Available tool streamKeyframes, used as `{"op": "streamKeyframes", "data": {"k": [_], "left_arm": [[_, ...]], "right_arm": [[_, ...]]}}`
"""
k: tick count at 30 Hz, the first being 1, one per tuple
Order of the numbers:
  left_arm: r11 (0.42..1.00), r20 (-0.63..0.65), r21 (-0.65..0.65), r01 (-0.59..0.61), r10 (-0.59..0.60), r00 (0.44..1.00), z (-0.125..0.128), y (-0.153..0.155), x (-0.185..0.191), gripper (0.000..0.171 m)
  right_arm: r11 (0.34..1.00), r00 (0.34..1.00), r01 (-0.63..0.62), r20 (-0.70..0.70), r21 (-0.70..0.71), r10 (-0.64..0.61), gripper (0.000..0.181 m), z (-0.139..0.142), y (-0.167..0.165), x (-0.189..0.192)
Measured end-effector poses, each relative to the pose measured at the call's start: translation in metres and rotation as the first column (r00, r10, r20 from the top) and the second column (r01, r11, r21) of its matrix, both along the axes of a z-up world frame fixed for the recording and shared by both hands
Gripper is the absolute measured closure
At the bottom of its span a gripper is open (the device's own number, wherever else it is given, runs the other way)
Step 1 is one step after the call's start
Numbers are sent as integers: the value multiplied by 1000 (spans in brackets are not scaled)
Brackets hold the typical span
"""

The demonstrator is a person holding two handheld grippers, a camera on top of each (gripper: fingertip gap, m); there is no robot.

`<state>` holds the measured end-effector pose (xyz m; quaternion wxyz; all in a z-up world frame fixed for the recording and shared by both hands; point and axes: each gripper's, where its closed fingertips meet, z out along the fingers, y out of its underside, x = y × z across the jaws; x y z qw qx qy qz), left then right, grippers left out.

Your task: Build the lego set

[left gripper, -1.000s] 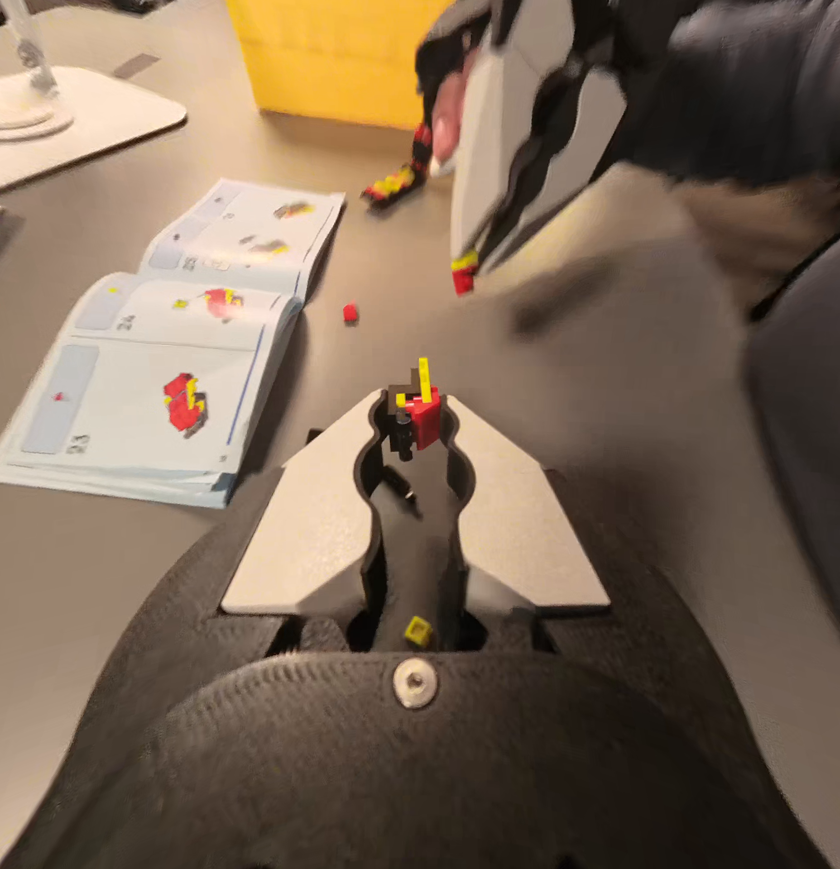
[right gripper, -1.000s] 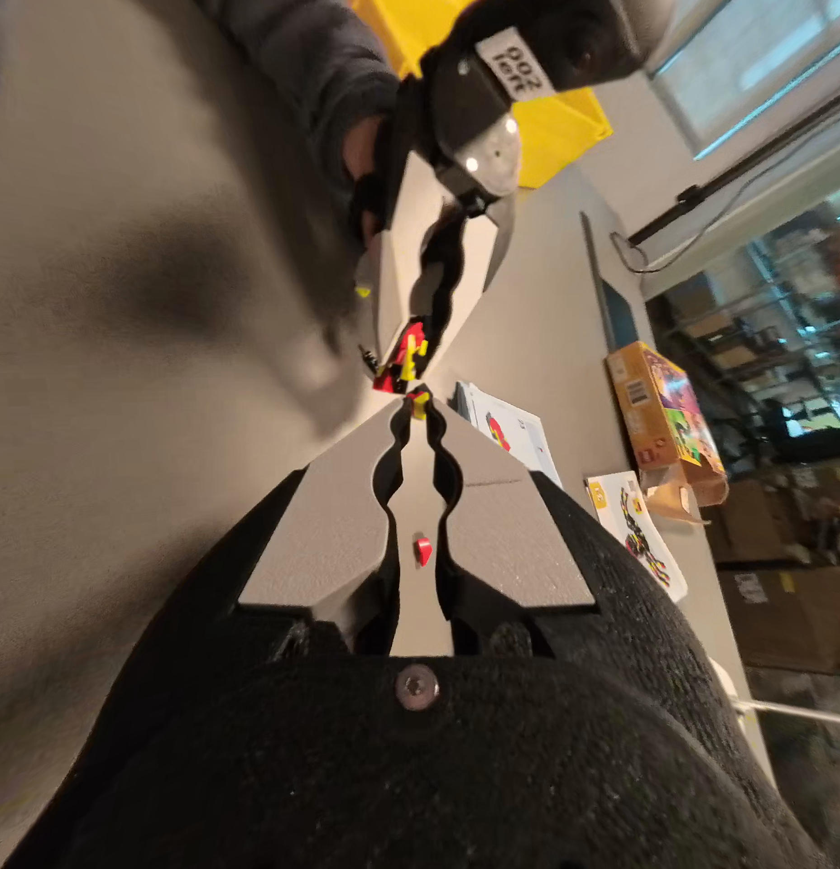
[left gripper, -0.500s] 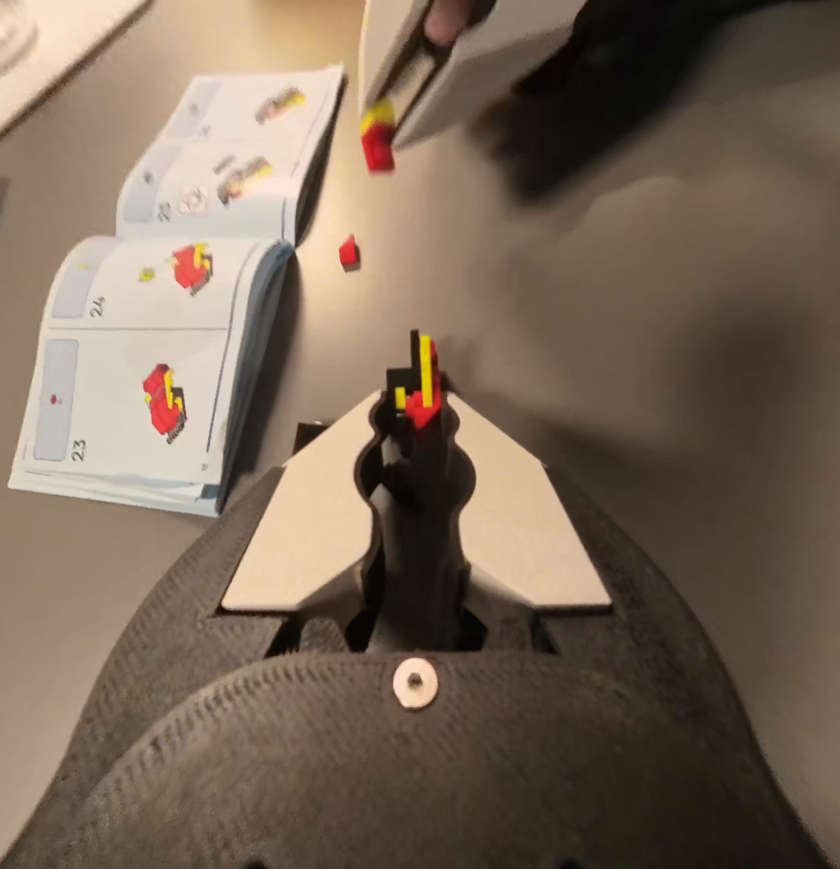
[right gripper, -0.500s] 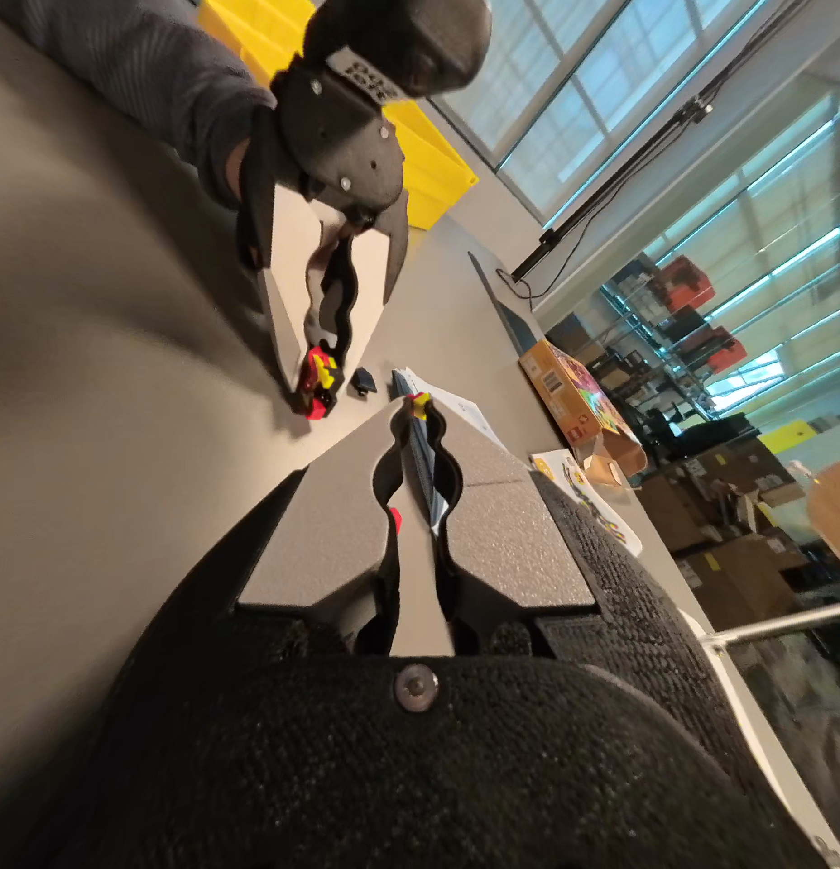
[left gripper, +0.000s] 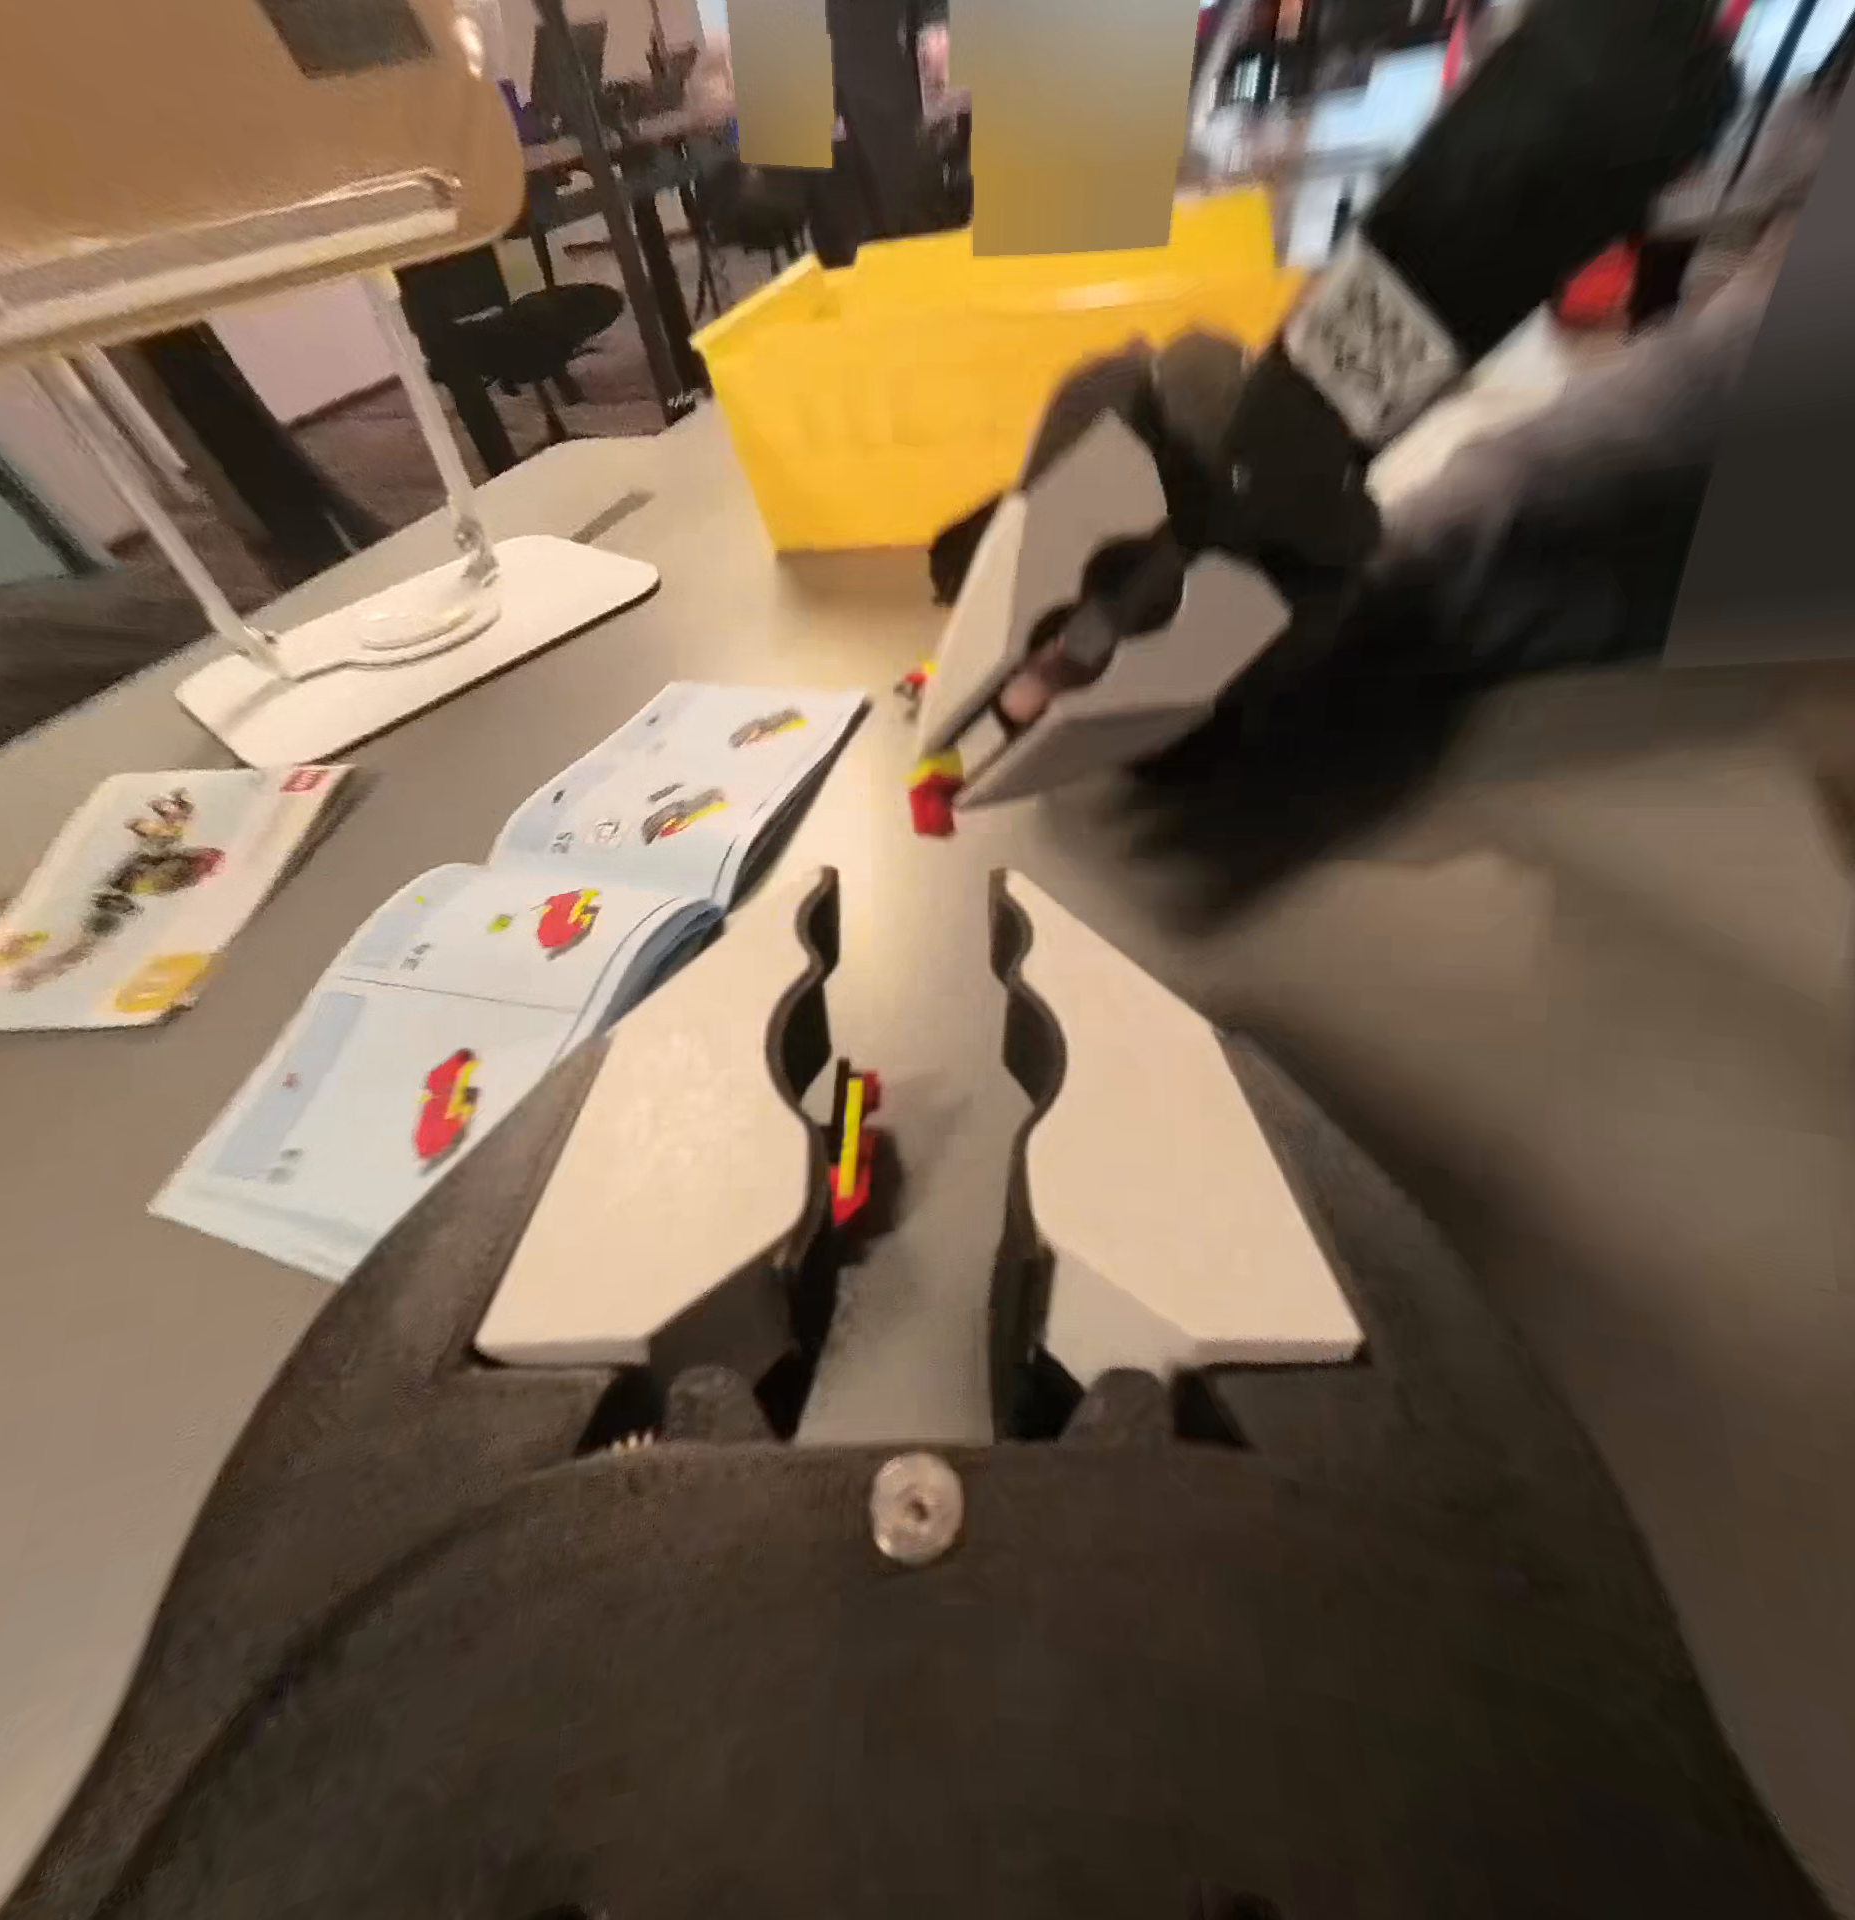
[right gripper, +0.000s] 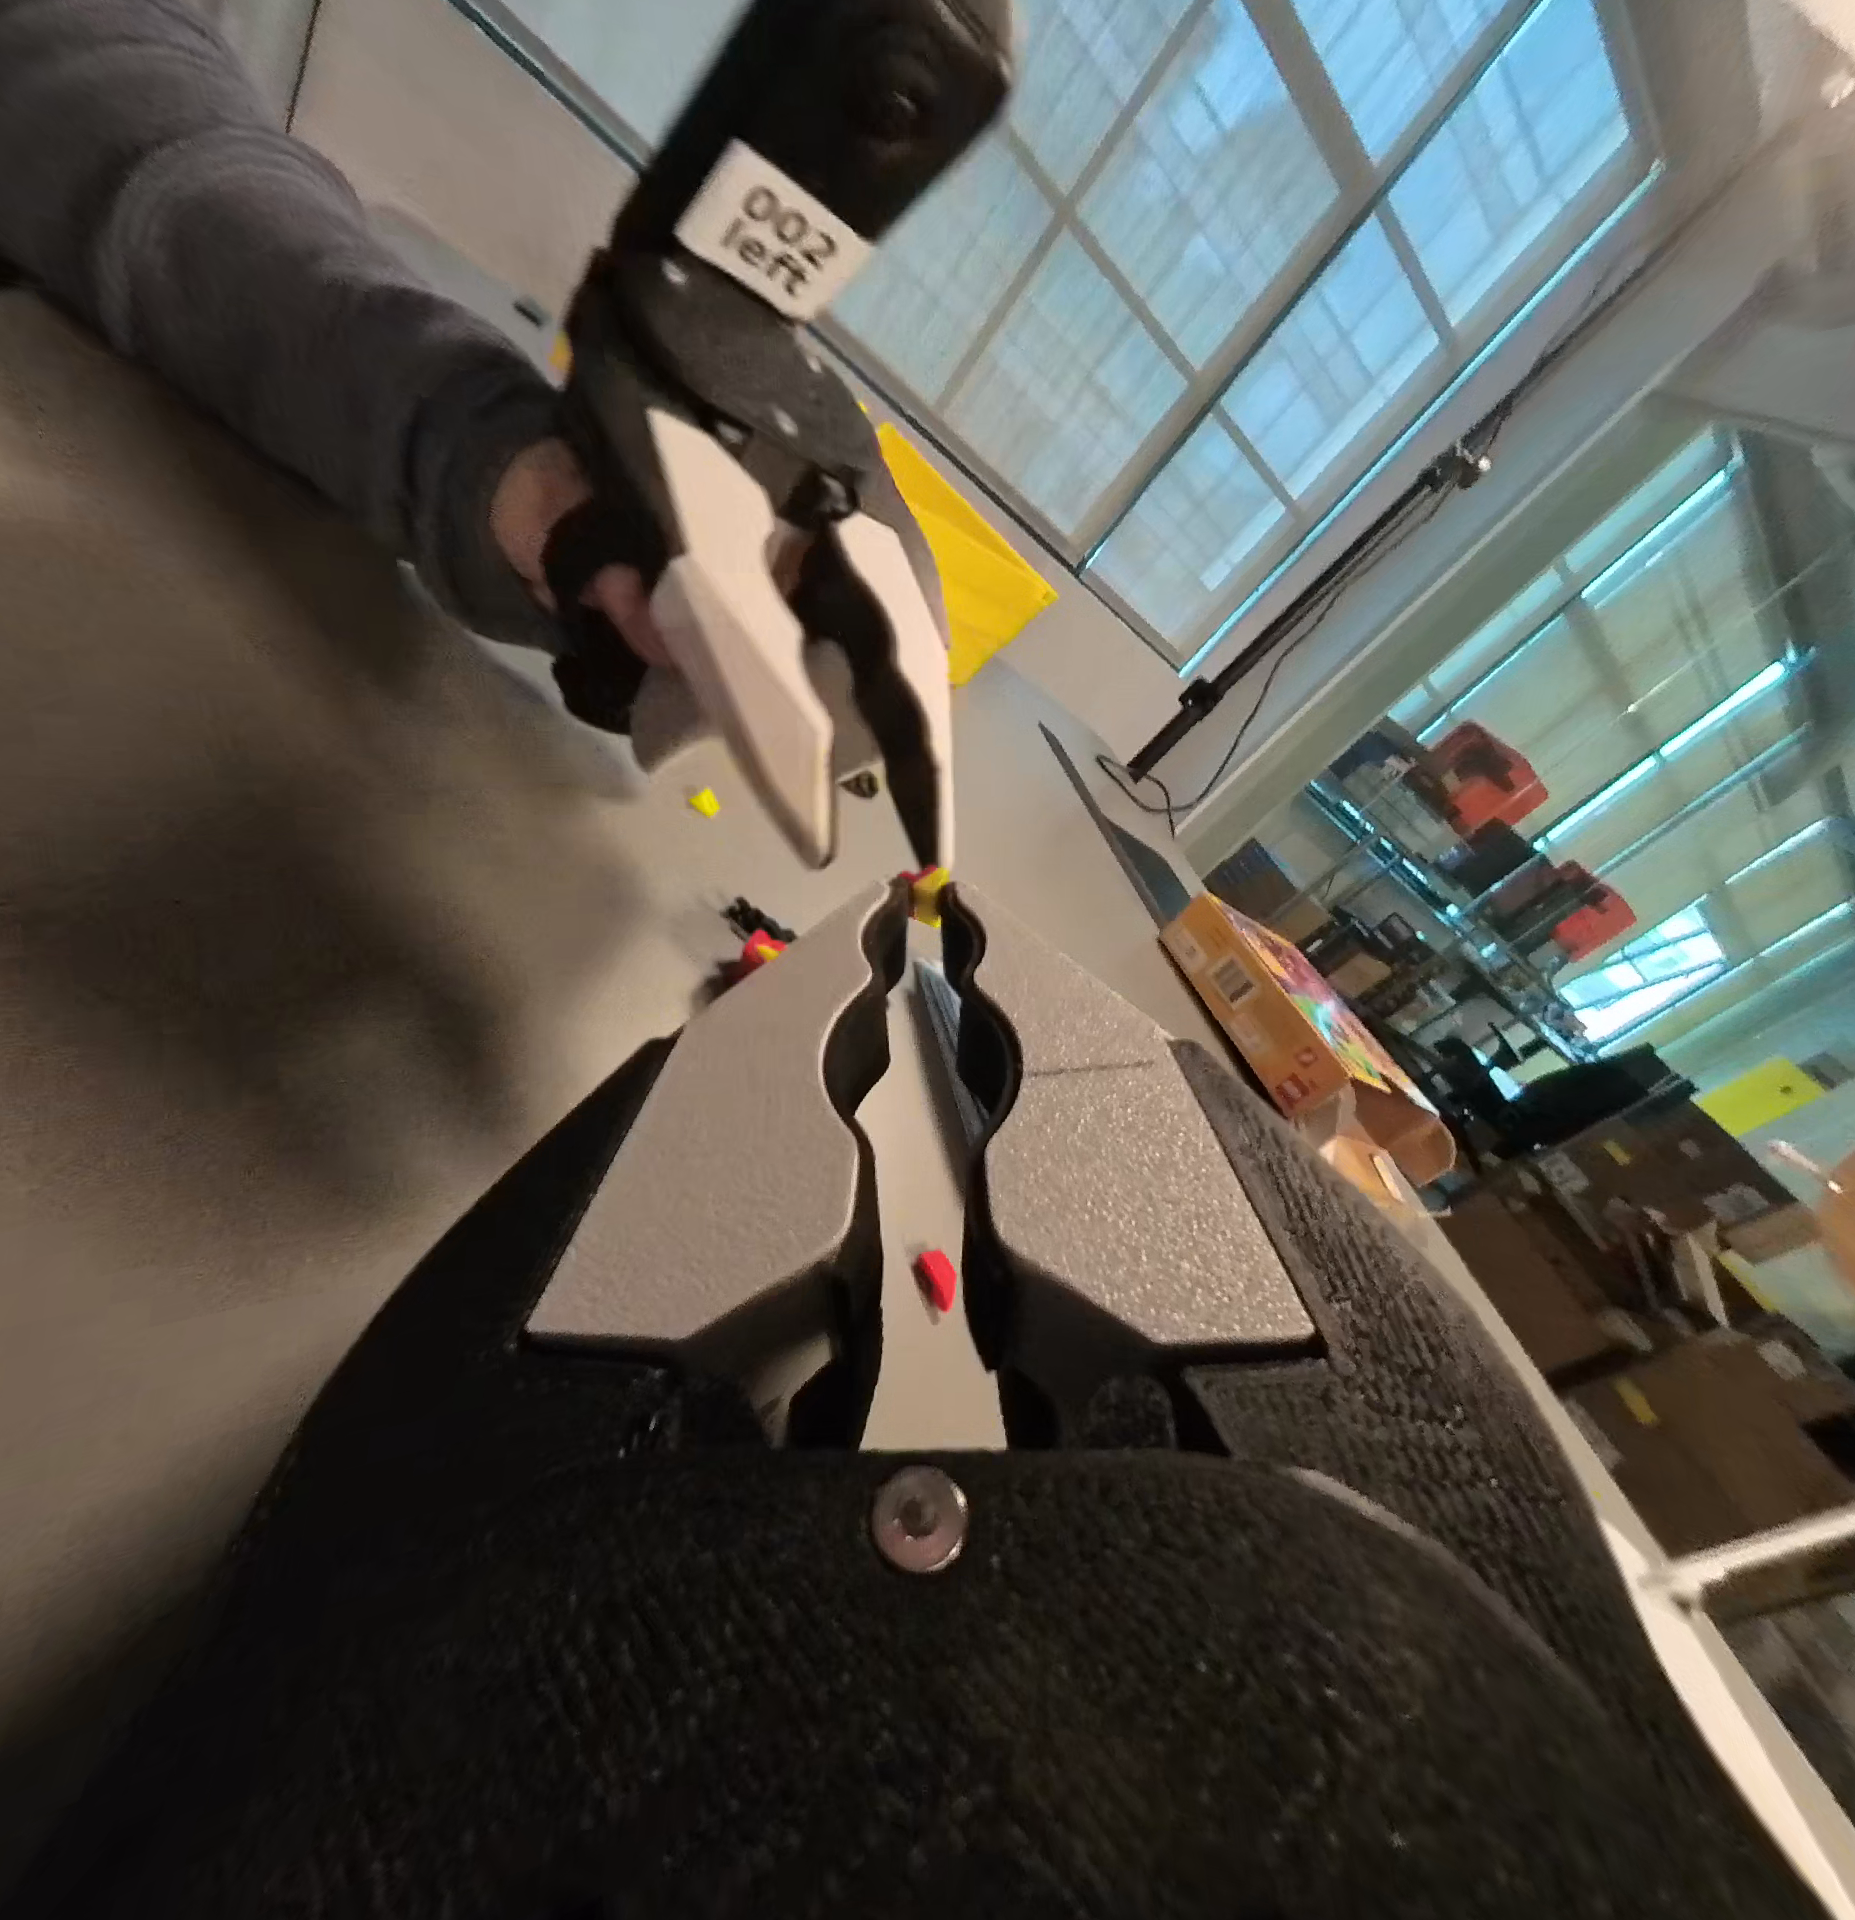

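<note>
My left gripper is open and empty. A small red, yellow and black lego assembly lies on the grey table between its fingers, close to the left finger. My right gripper is shut on a small yellow and red piece. It shows in the left wrist view at the upper right, low over the table, with the piece at its tip. In the right wrist view the left gripper hangs open just beyond my right fingertips.
An open instruction booklet lies to the left, with a leaflet beyond it. A yellow bin and a white lamp base stand at the back. A loose red brick, a yellow bit and an orange box are on the table. My left gripper's tips are some 10 cm from the loose red brick.
My left gripper has opened and let go of the assembly, which now lies on the table between its fingers. The right gripper still holds its small piece and has come lower.
</note>
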<state>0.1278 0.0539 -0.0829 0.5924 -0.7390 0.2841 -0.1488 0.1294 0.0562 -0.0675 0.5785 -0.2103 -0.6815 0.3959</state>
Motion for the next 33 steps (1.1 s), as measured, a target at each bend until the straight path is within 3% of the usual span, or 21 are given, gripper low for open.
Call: {"op": "streamKeyframes", "data": {"k": [4, 7, 13, 23, 30, 33], "left_arm": [[991, 317, -105, 81, -44, 947, 14, -4, -1, 158], [968, 425, -158, 197, -114, 898, 12, -10, 9, 160], [955, 437, -176, 238, -141, 888, 7, -13, 19, 168], [931, 579, -175, 320, -166, 798, 14, -16, 15, 166], [929, 586, -172, 328, -171, 792, 14, -17, 16, 169], [959, 535, -126, 253, -150, 832, 17, -13, 13, 170]], "right_arm": [[999, 999, -35, -28, -6, 35, 177, 5, -9, 3], [999, 998, -44, -34, 10, 44, 178, 5, -12, 4], [998, 997, -51, -59, 34, 53, 177, 8, -17, 6], [996, 996, -53, -68, 78, 58, 177, 7, -19, 7], [995, 996, -51, -72, 86, 57, 178, 7, -20, 8], [996, 997, -8, -76, 84, 15, 177, 8, -15, 5]]}}
